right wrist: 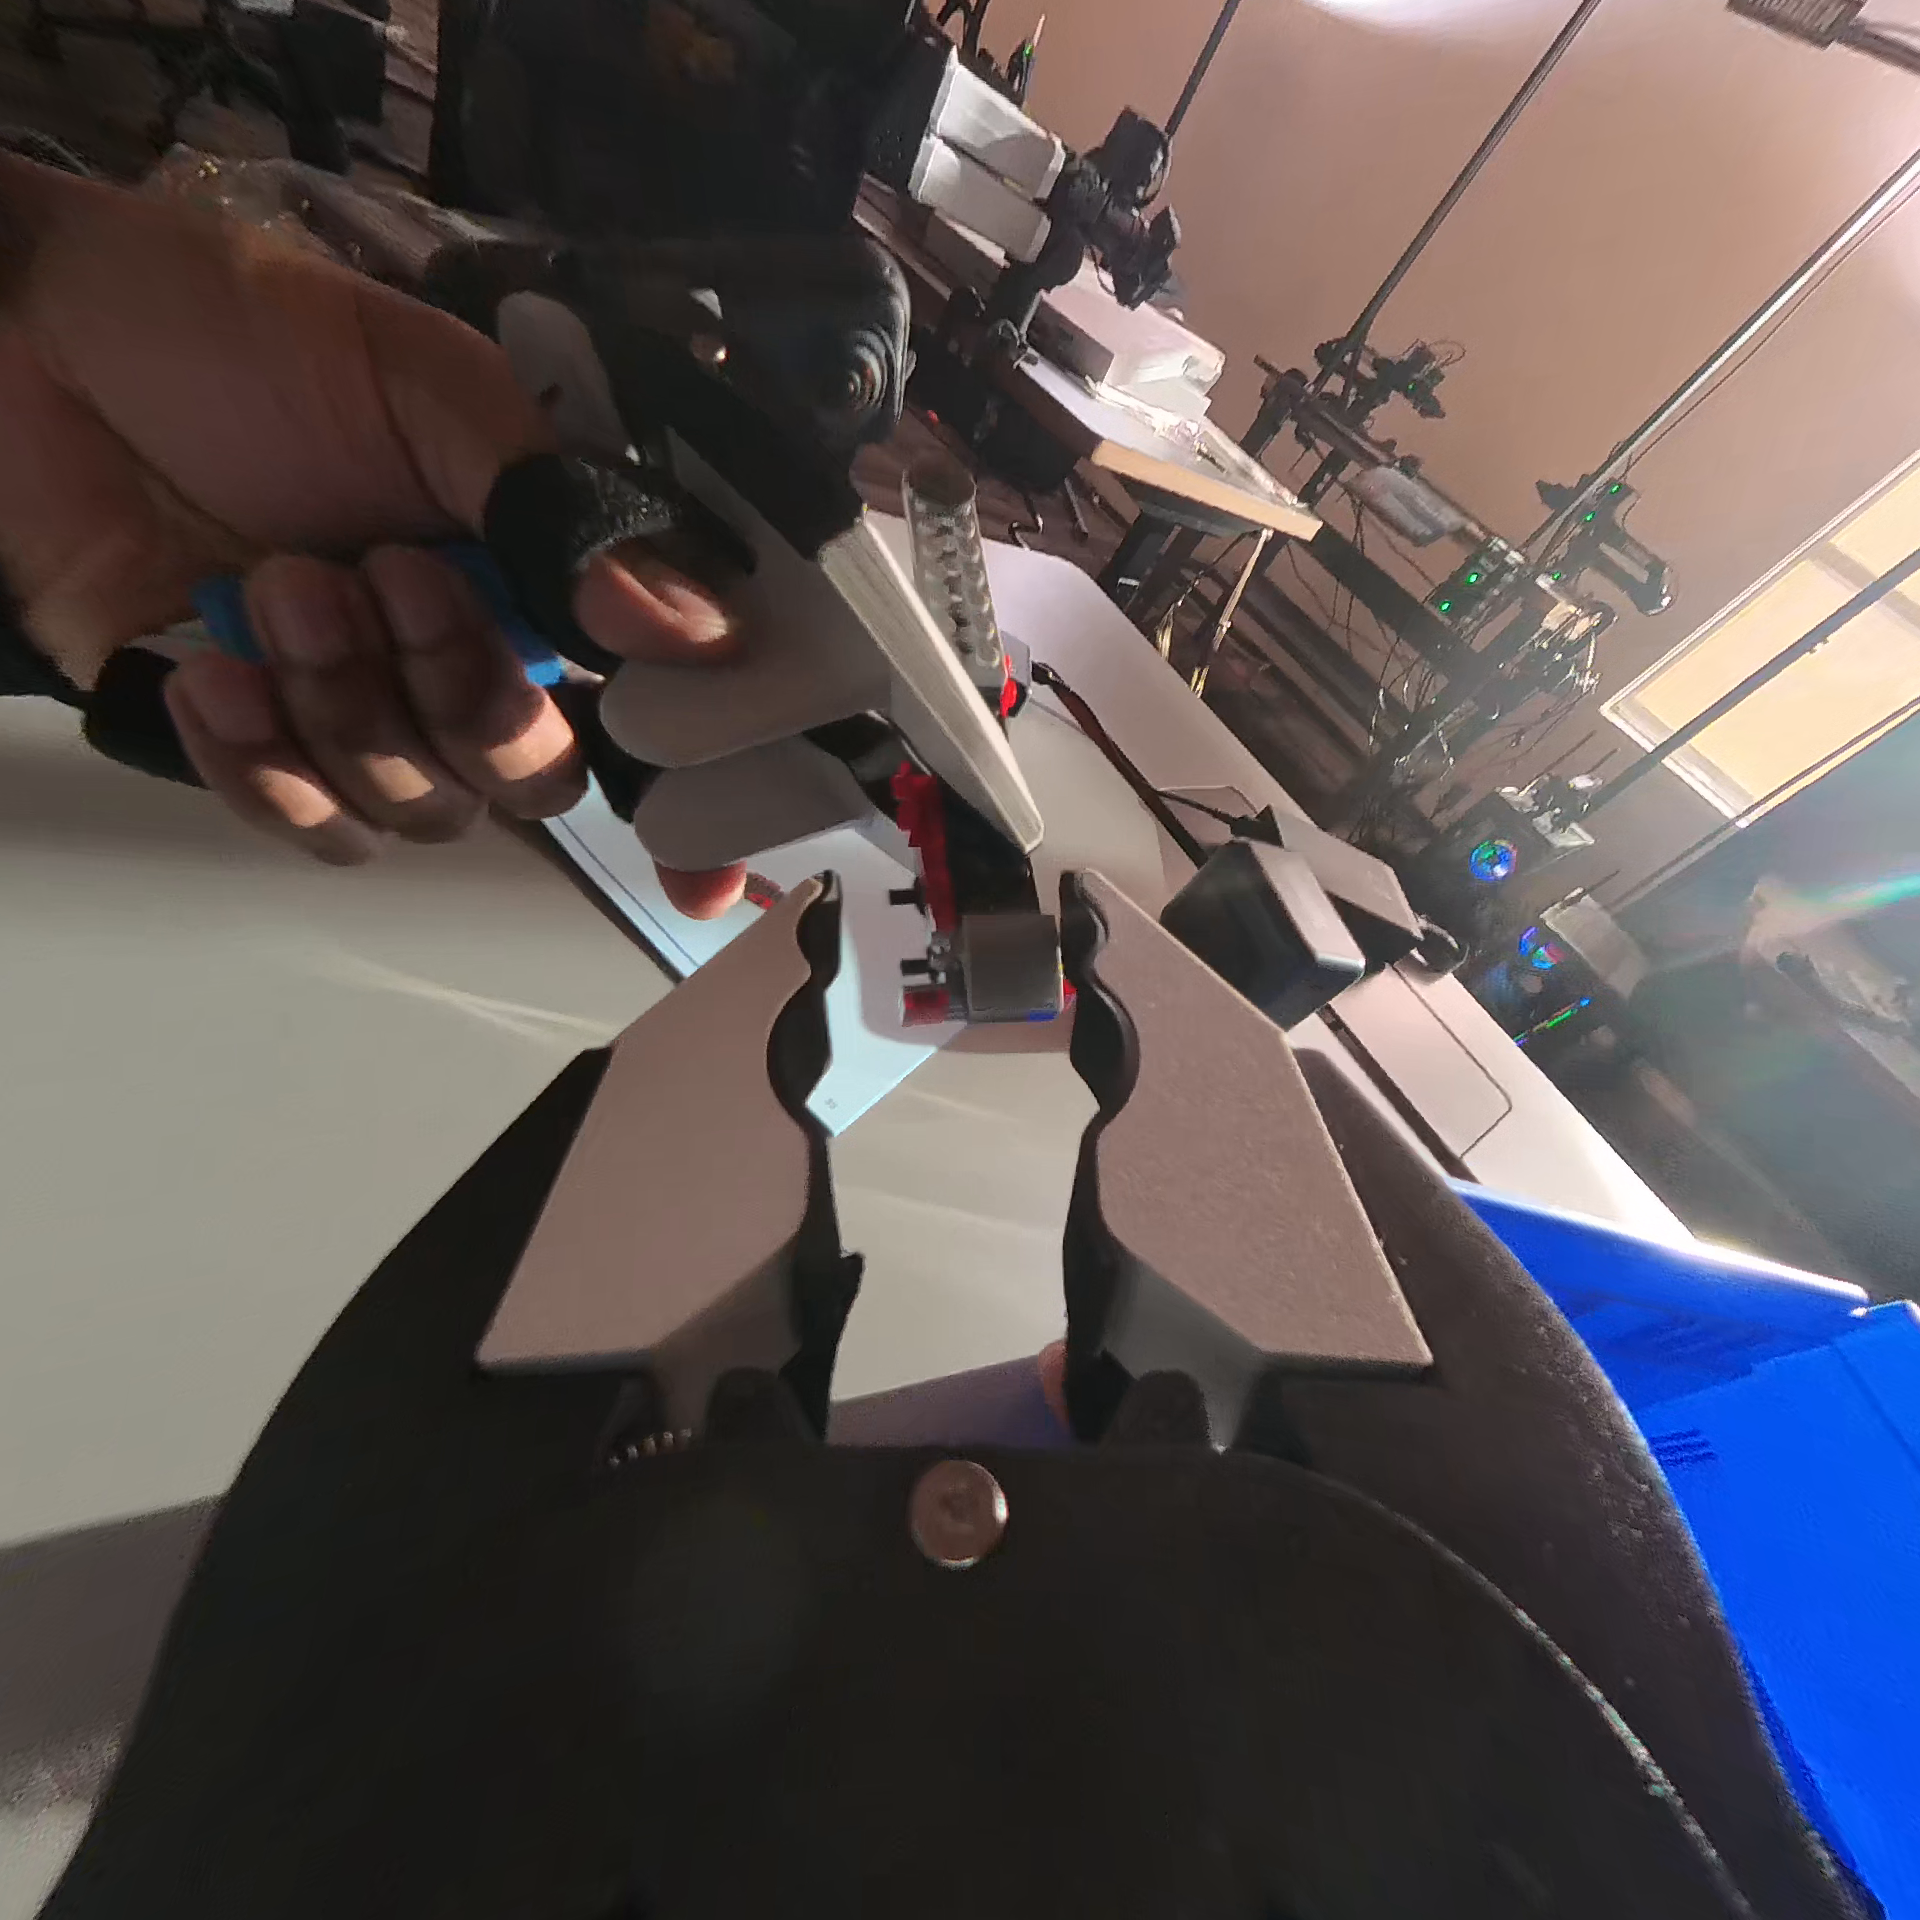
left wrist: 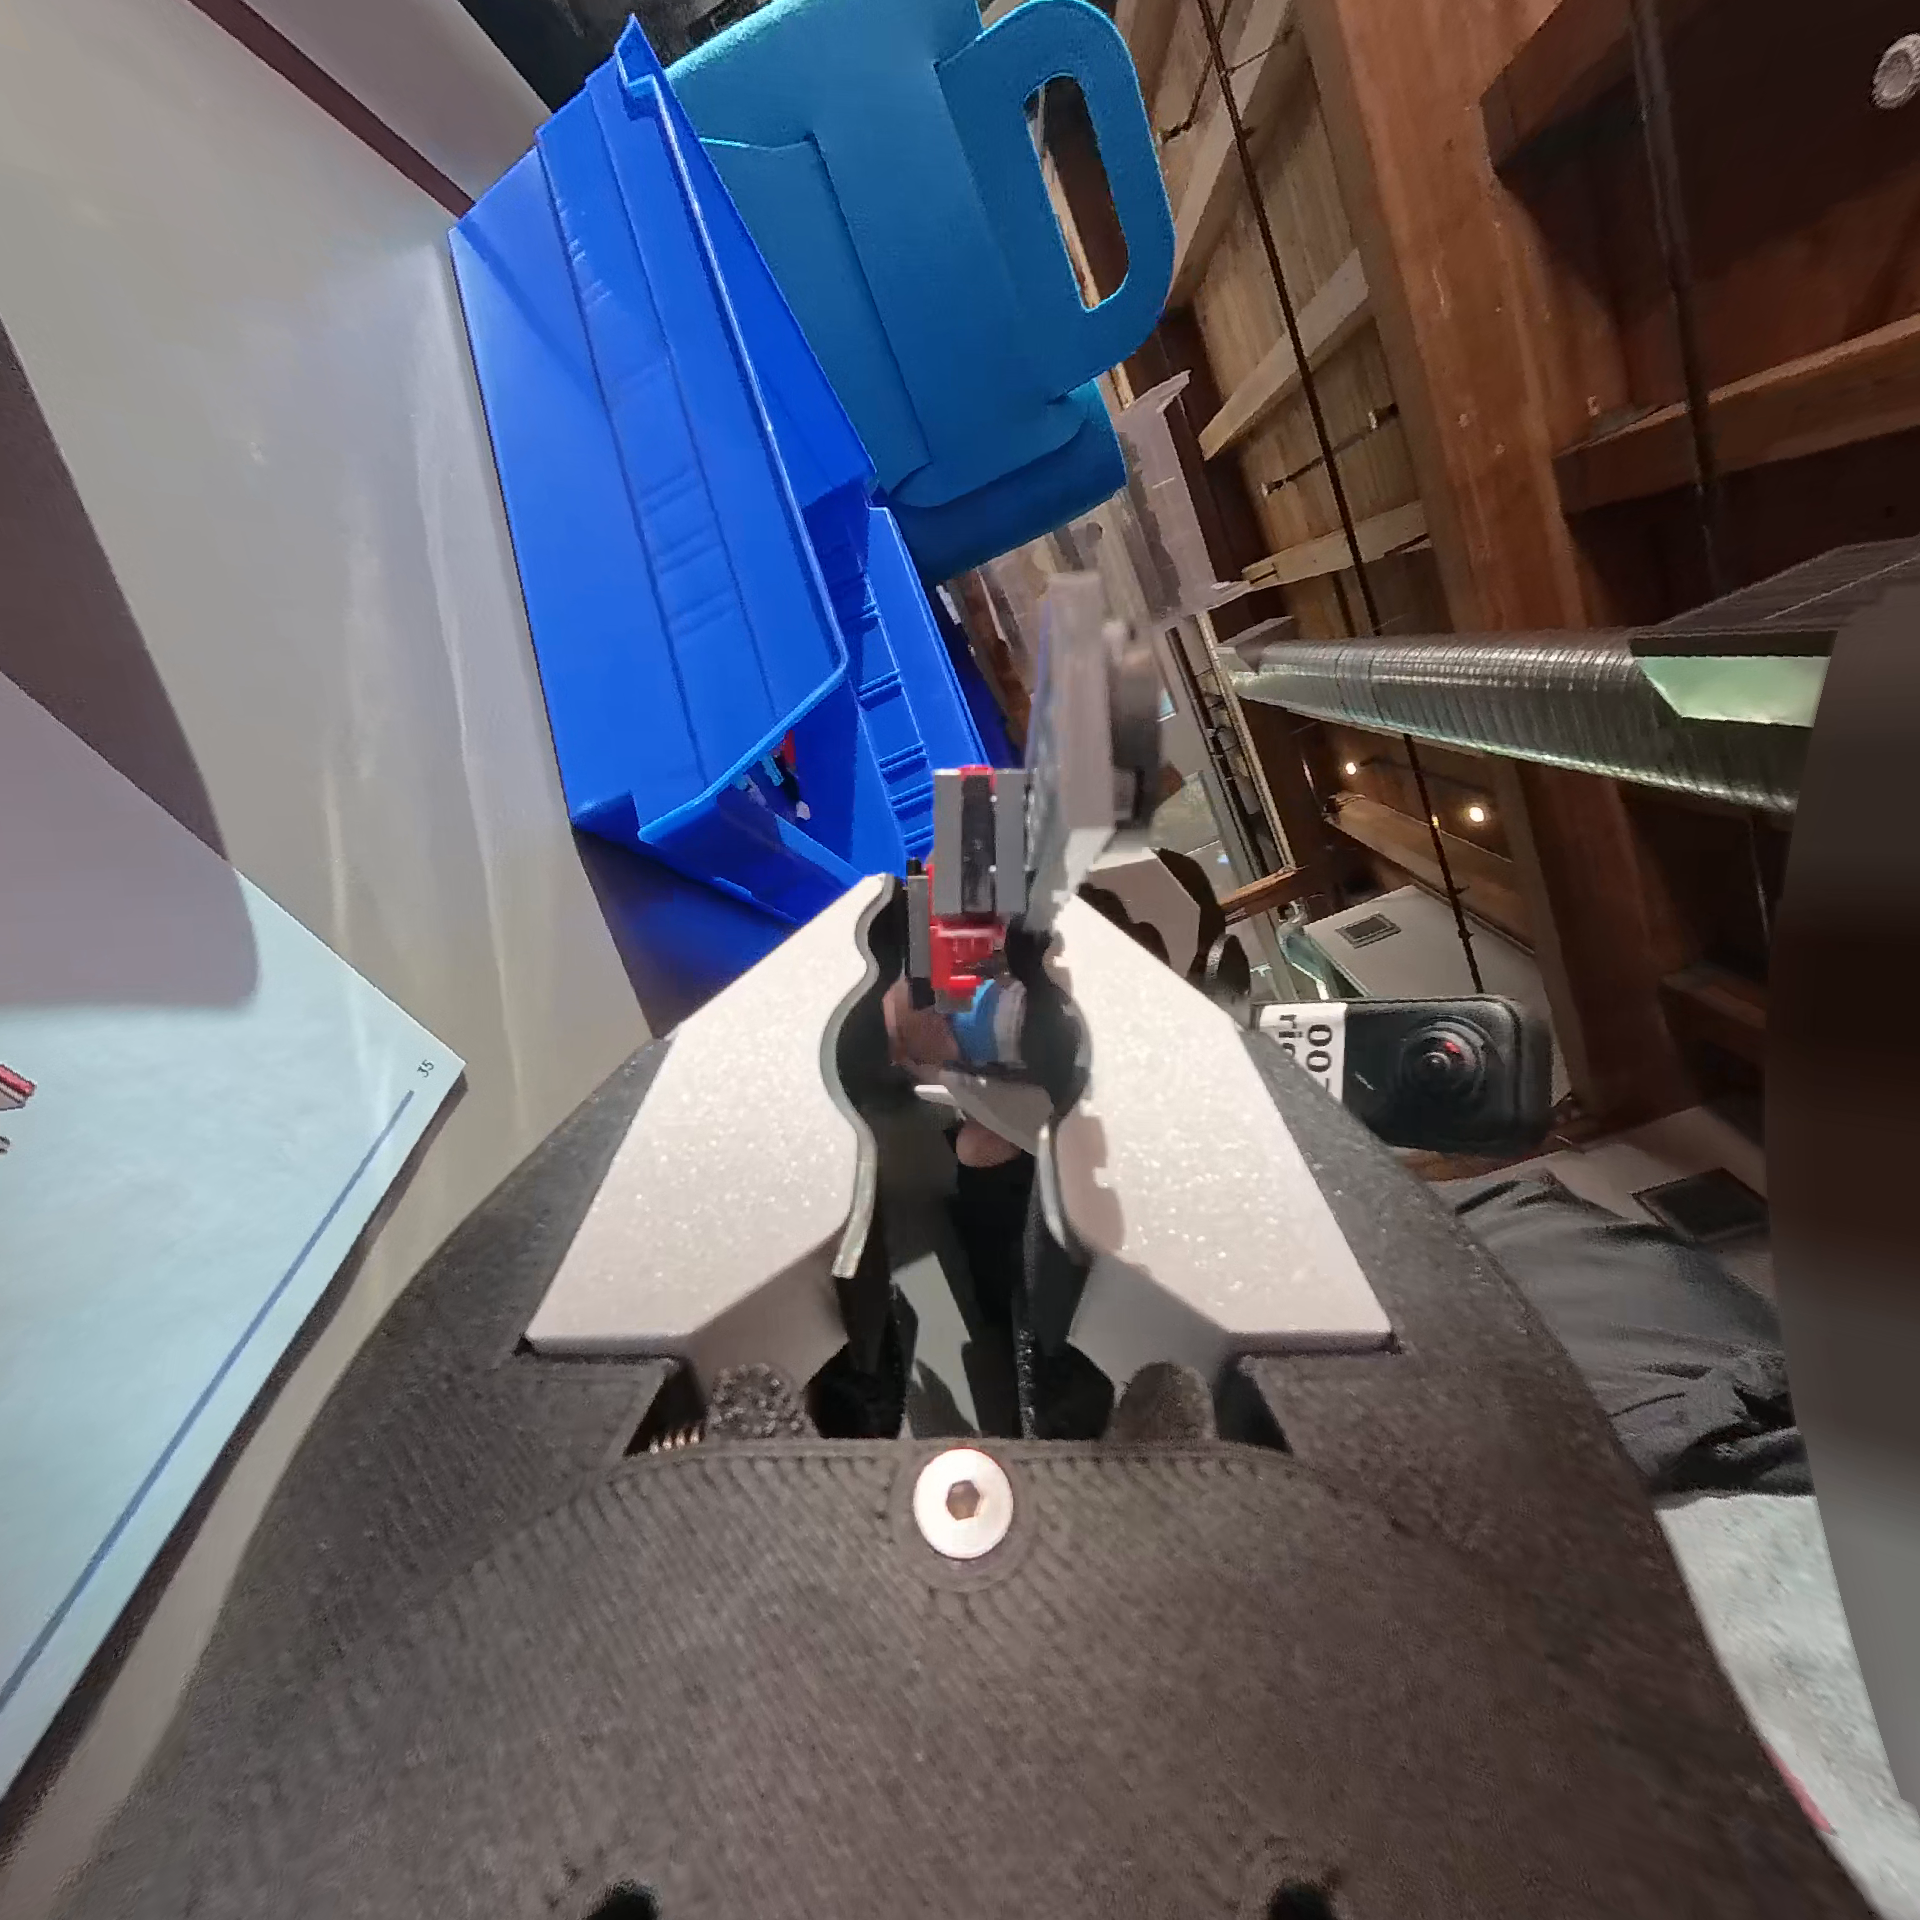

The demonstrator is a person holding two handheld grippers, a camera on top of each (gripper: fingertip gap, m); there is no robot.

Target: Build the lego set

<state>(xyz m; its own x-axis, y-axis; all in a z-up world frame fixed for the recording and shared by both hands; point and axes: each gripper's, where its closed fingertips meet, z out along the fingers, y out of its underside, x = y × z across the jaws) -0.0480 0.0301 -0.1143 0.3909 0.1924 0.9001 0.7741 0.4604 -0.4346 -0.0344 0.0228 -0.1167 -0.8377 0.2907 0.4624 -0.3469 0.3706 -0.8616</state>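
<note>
My left gripper [left wrist: 977,914] is shut on a small lego model [left wrist: 971,842] of grey, red and blue parts, held in the air. A long grey studded plate [right wrist: 951,623] sticks out from the model. In the right wrist view the left gripper [right wrist: 883,800], held by a hand [right wrist: 312,623], reaches in from the upper left. My right gripper [right wrist: 948,896] is open. The model's grey end block [right wrist: 1003,961] sits between its fingertips, close to the right finger. The right gripper's camera [left wrist: 1444,1060] shows at right in the left wrist view.
Blue plastic bins [left wrist: 665,520] stand on the white table [right wrist: 260,987] beyond the model; one is also at my right [right wrist: 1766,1455]. An open instruction booklet [right wrist: 862,1060] lies under the model and shows in the left wrist view [left wrist: 156,1247]. A black adapter [right wrist: 1262,945] and a grey laptop [right wrist: 1444,1091] lie behind. Both grippers' tips are close together, under 4 cm apart.
</note>
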